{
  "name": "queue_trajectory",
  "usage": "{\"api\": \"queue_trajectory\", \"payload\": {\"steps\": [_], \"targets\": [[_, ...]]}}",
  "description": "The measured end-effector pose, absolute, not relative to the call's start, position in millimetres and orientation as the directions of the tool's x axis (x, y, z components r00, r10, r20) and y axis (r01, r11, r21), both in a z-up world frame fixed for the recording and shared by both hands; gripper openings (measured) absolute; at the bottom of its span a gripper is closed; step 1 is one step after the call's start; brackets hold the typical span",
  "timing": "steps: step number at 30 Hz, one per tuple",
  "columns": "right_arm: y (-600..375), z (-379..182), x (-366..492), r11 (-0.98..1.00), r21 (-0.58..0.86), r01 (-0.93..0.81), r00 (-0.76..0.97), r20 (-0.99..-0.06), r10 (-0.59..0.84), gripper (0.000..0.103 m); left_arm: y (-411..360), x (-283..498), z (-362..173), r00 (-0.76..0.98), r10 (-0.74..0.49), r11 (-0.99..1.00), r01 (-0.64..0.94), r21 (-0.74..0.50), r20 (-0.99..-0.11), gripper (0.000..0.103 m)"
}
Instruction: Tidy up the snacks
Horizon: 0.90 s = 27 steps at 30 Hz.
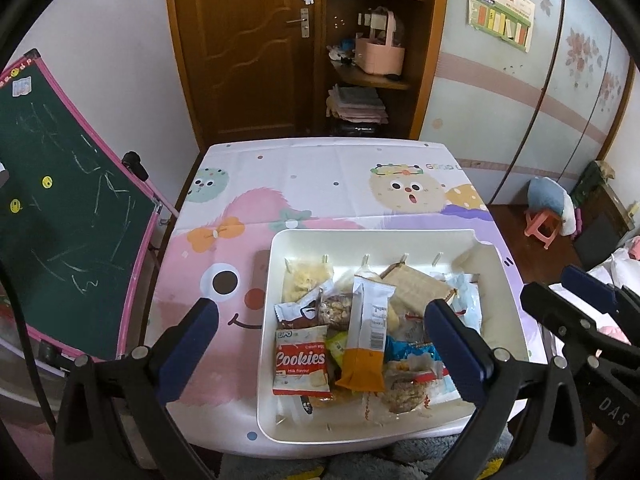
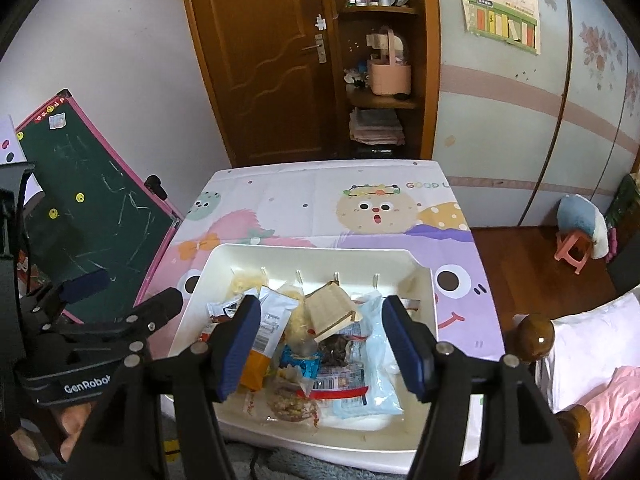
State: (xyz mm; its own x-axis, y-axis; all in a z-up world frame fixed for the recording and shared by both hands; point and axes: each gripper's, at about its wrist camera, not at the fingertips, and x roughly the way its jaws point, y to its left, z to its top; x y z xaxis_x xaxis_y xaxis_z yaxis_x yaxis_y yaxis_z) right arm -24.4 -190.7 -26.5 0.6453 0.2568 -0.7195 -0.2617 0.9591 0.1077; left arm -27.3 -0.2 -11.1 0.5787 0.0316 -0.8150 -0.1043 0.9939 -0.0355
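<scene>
A white bin (image 1: 368,236) (image 2: 304,250) sits on the table near its front edge, full of packaged snacks. Among them are a red Cookies pack (image 1: 302,360), a white and orange bar (image 1: 366,336) (image 2: 262,344), a brown wafer pack (image 1: 416,286) (image 2: 330,310) and a pale blue pack (image 2: 374,376). My left gripper (image 1: 320,336) is open and empty above the bin's front left. My right gripper (image 2: 320,344) is open and empty above the bin's middle. Each gripper shows at the edge of the other's view.
The table (image 1: 320,176) has a cartoon-print cloth. A green chalkboard (image 1: 60,216) leans at the left. A wooden door (image 1: 240,48) and corner shelves (image 1: 372,76) stand behind. A pink stool (image 1: 542,228) is on the floor at the right, and a bed (image 2: 592,352) at the near right.
</scene>
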Motion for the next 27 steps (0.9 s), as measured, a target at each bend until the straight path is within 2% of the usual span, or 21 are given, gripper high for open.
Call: {"api": "queue_trajectory", "payload": {"steps": [27], "targets": [[-178.4, -32.5, -15.9, 0.944, 0.11, -0.311, 0.621, -0.728, 0.29, 0.064, 2.7, -19.5, -18.3, 0.56, 0.051, 0.989, -0.144, -0.037, -0.827, 0.102]]}}
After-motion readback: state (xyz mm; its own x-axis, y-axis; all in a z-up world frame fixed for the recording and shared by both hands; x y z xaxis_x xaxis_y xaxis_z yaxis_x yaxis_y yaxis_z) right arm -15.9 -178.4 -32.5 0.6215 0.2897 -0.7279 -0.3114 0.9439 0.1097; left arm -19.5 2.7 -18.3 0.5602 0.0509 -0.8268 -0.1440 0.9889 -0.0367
